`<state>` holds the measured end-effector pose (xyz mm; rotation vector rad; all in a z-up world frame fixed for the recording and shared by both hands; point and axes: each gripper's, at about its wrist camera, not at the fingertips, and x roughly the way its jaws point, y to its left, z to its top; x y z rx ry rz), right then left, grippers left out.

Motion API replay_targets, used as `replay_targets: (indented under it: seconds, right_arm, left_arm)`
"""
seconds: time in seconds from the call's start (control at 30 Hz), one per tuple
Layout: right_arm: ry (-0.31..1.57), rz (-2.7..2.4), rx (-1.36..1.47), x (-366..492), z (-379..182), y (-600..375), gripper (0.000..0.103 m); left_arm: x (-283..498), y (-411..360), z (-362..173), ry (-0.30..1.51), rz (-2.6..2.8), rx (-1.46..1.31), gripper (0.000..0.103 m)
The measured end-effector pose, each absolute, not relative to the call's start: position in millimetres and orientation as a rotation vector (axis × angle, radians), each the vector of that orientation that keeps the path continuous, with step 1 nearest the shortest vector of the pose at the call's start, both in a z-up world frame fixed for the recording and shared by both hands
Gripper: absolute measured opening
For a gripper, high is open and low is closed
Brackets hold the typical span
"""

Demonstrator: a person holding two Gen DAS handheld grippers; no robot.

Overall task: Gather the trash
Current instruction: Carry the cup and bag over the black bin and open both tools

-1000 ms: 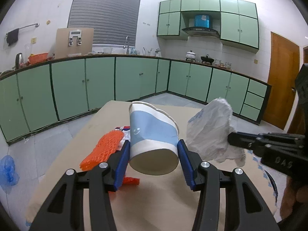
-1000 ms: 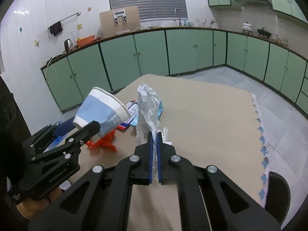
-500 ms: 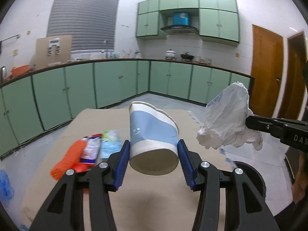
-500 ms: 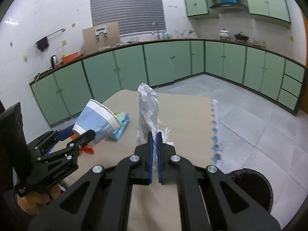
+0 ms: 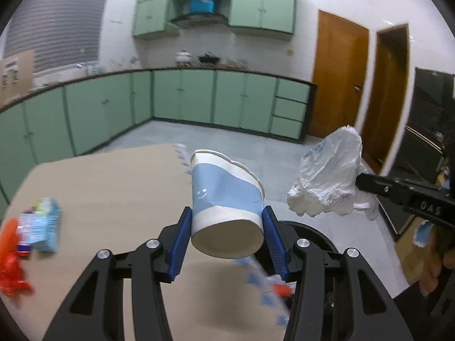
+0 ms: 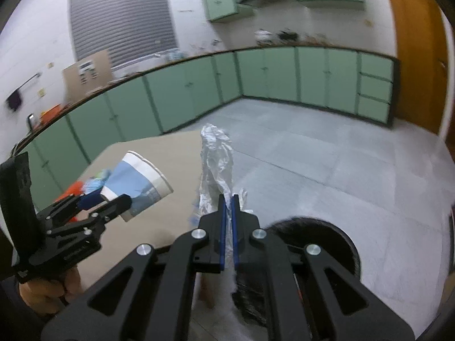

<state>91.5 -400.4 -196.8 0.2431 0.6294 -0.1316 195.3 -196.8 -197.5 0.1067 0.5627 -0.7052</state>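
Paper first: our left gripper [image 5: 226, 228] is clamped on the cup [image 5: 226, 199], blue pads pressed to its sides near the base, the rim tipped away from us. Our right gripper [image 6: 227, 221] is pinched nearly closed on the crumpled white bag [image 6: 216, 164], which stands up above the pads in the right view and bulges out past the black fingers in the left one.

What has changed is where we are pointing. A second ago both loads hung over the middle of the table [image 5: 108, 187] with the green cabinets straight ahead. Now we have swung to the right, so the table's scalloped edge runs under the left gripper and the dark round bin [image 6: 318, 236] shows directly below both. In the left view its black rim peeks out behind the cup and pads; in the right view it fills the floor just under the fingers. Neither grip has altered during the swing.

We judge that the carry is almost over and both pieces are close to a drop, though the cup looks nearer the table edge than the bin's centre.

Farther off, on the table's left side, the orange net [image 5: 11, 258] and the wrappers [image 5: 42, 227] lie blurred, yet to be collected.
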Motion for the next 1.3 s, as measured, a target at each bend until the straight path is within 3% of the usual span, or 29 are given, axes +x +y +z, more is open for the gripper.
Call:
replay_targets:
  seconds: [0.53,0.6,0.63,0.7,0.8,1.0,1.3]
  right_arm:
    - [0.782,-0.278,0.441,91,-317,-505,0.003]
    - [0.793,-0.292,0.471,92,-325,-513,0.007]
    - [0.799,-0.287,0.489,93,-325,-513,0.008]
    - [0.794,-0.295,0.487,94,-323,-513,0.023]
    - [0.778,-0.298,0.493,91,-319,-514,0.029]
    - [0.757,-0.304,0.493,86,-312,-514,0.029]
    - [0.714,-0.312,0.467,73,-288,-503,0.029]
  left_arm:
    - [207,-376,-283,0.791,-0.882,0.293,0.05]
    - [209,-389,-293,0.819,-0.886,0.326,0.051]
    - [208,-395,-300,0.831,-0.882,0.344,0.052]
    - [213,-404,-307,0.851,-0.876,0.362,0.053]
    - [211,-406,-311,0.853,-0.859,0.369,0.055]
    - [211,-398,-307,0.839,-0.848,0.351,0.067]
    - [214,-369,-283,0.789,-0.824,0.313,0.067]
